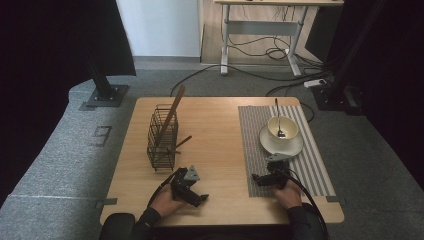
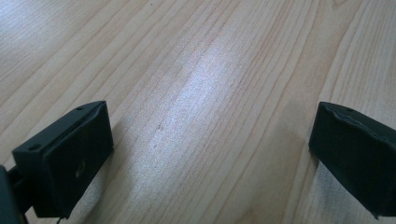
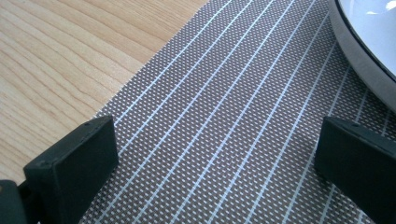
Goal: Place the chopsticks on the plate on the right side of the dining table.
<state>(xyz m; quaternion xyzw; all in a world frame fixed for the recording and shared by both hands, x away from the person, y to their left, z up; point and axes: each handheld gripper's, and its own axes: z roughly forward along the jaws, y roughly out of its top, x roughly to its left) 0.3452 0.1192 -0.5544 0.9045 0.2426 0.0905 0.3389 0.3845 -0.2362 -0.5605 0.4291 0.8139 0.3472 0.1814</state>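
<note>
Grippers both rest low at the near edge of the worktop (image 1: 215, 107), prob. a parked pose w/ nothing picked up: the left gripper (image 1: 192, 192) lies on bare wood near-centre, turned toward the right, jaws wide apart and empty, as the left gripper view shows just wood grain between them. The right gripper (image 1: 265, 177) sits on the near end of the striped placemat (image 1: 312, 165), jaws spread w/ nothing between; in the right gripper view the mat weave runs between them and the rim of the saucer (image 3: 359, 46) curves in at top right, so it's just beside the dish but apart from it. Nearest things to work on: the cup (image 1: 283, 128) stands on the saucer, mid-mat on the right side, w/ a spoon (image 1: 278, 119) standing in it, handle leaning toward the far edge — the cup wall props it, I'd judge. On the left, a wire basket (image 1: 163, 137) stands upright, a long wooden stick (image 1: 172, 112) leaning out of it toward far right, and a shorter dark stick (image 1: 182, 142) poking out of its right side; the mesh keeps them tilted rather than flat. In the way: for the right gripper, the saucer rim comes before the cup; for the left, the side-poking stick lies on the approach to the basket. Centre of the worktop is bare. Beyond: grey carpet, cables, another desk's legs.
</note>
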